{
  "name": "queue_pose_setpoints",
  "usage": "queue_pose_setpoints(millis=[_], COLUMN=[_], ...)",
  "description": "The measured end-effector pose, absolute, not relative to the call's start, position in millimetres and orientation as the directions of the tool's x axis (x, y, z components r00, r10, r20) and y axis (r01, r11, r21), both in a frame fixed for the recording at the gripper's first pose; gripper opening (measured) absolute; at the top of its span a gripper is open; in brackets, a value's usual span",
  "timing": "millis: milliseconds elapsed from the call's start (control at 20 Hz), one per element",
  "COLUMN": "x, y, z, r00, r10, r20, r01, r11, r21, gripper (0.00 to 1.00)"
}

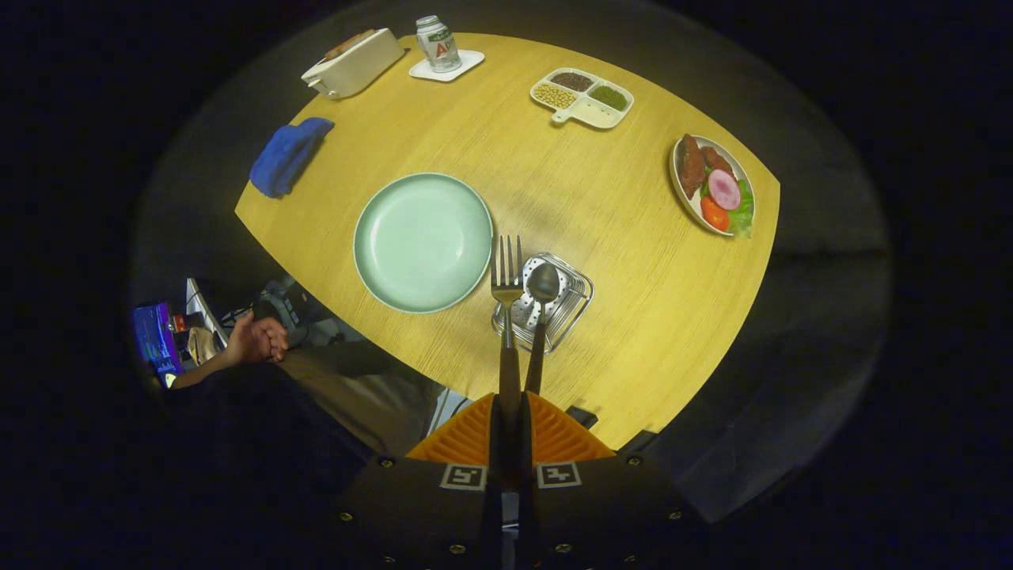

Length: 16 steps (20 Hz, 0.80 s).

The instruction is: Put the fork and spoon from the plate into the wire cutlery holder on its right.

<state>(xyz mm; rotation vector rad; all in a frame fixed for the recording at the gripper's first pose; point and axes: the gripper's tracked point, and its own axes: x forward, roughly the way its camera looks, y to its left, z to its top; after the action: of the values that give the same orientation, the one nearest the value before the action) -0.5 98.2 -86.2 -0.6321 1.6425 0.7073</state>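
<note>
– Wooden table [601, 206] under the camera, seen from high up; what lay on it?
– A green plate [423, 241], bare, with the wire holder [554, 305] just to its right.
– And the gripper [510, 431]?
– Its fingers were clamped together on the handles of the fork [506, 277] and spoon [543, 283], both held above the holder, heads pointing away.

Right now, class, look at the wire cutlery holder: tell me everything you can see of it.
The holder is a small box of thin, shiny metal wire with rounded corners and a perforated base, open at the top. It stands upright on the wooden table, just right of the empty green plate, apart from it. The fork and spoon, clamped together in the gripper, hang over it, heads up.
</note>
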Motion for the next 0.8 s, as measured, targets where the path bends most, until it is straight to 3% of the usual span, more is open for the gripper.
queue_pose_setpoints(millis=[800], x=[19.6], y=[76.0], z=[-132.7], r00=[-0.272], r10=[-0.239], r20=[-0.932], r01=[-0.771], r11=[0.634], r21=[0.062], gripper=[0.09])
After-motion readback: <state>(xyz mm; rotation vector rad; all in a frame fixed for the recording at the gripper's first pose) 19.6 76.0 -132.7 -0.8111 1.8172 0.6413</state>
